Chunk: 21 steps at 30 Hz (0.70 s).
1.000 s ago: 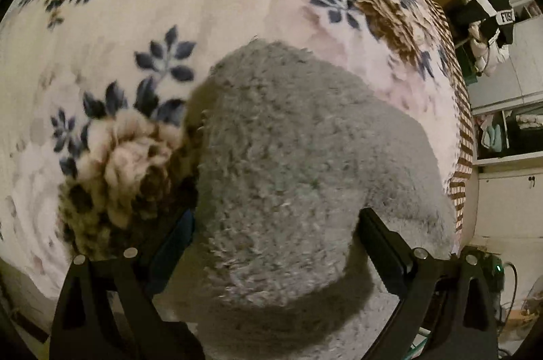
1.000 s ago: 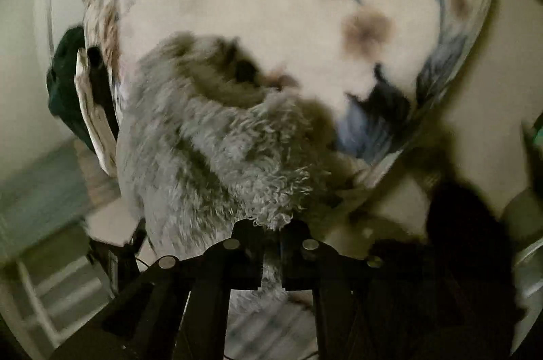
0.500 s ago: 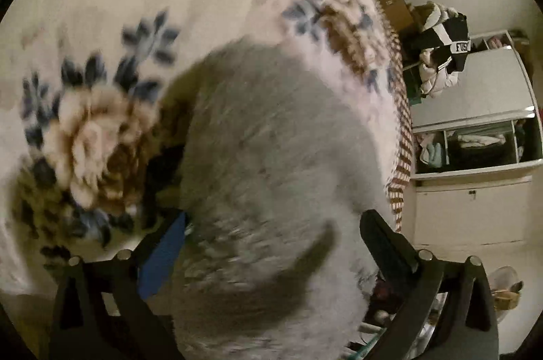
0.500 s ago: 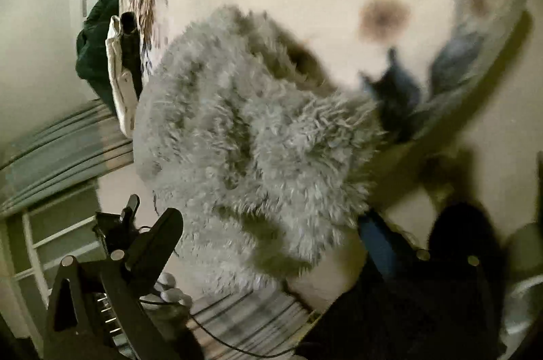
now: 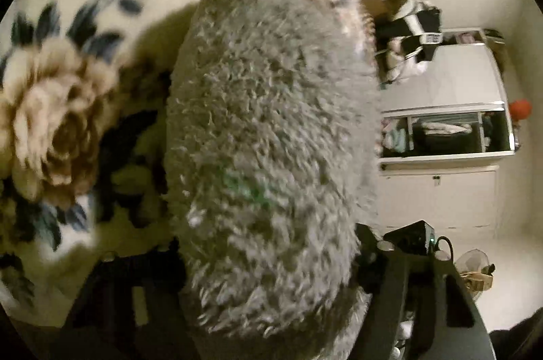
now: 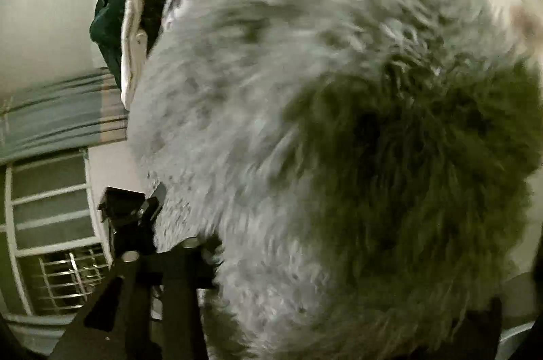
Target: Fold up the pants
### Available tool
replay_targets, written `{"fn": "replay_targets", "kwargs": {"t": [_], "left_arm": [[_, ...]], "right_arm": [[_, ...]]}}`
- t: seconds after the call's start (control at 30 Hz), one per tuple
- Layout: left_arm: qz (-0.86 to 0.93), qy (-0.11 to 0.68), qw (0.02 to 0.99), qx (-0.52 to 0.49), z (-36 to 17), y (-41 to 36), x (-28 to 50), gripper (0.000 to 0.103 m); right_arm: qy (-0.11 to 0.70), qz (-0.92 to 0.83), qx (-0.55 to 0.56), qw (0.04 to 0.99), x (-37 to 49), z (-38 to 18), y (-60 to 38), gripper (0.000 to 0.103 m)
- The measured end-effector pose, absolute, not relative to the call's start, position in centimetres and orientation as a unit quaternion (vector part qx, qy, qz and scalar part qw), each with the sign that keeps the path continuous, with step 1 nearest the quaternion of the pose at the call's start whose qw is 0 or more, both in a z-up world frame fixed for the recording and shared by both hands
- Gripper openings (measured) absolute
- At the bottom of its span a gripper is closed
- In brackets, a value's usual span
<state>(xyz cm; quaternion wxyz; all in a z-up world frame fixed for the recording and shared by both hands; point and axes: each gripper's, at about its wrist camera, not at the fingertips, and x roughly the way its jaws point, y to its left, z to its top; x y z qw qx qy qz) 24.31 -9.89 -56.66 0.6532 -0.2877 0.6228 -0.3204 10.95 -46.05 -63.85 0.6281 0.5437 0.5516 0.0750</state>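
the grey fuzzy pants (image 5: 268,136) fill the middle of the left wrist view, bunched into a tall shaggy mass over a floral blanket (image 5: 57,109) with a big tan rose and dark blue leaves. the left gripper (image 5: 268,261) has its two fingers spread wide, one finger (image 5: 370,244) showing at the right edge of the fleece and the other low on the left in shadow — the pile sits between them and hides the tips, so it seems they bracket the cloth rather than pinch it, though the blur makes that hard to call. to the right stands a white wardrobe (image 5: 451,129) with an open shelf, and a heap of black and white clothes (image 5: 410,34) sits above it.

in the right wrist view the pants (image 6: 305,122) press close to the lens, pale grey on the left and falling into dark shadow at the lower right. the right gripper (image 6: 305,285) shows only its left finger (image 6: 190,254) beside the fleece; the other is buried or out of sight — i cannot tell how far it is open or whether it holds the cloth. a dark green garment (image 6: 108,20) hangs at the upper left, with a barred window (image 6: 51,217) below.
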Motion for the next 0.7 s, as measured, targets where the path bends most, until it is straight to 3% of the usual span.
{"fn": "replay_targets", "kwargs": {"t": [0.37, 0.57, 0.7], "left_arm": [[-0.322, 0.557, 0.691, -0.330, -42.5, -9.0, 28.6, 0.062], [-0.325, 0.508, 0.719, -0.344, -35.8, -8.0, 40.1, 0.062], [-0.324, 0.492, 0.729, -0.349, -34.9, -7.2, 50.2, 0.062]], "right_arm": [[0.516, 0.123, 0.507, 0.680, 17.0, -50.1, -46.9, 0.037], [0.486, 0.143, 0.481, 0.716, 27.0, -42.6, -46.0, 0.037], [0.463, 0.146, 0.473, 0.735, 36.8, -40.7, -43.7, 0.037]]}}
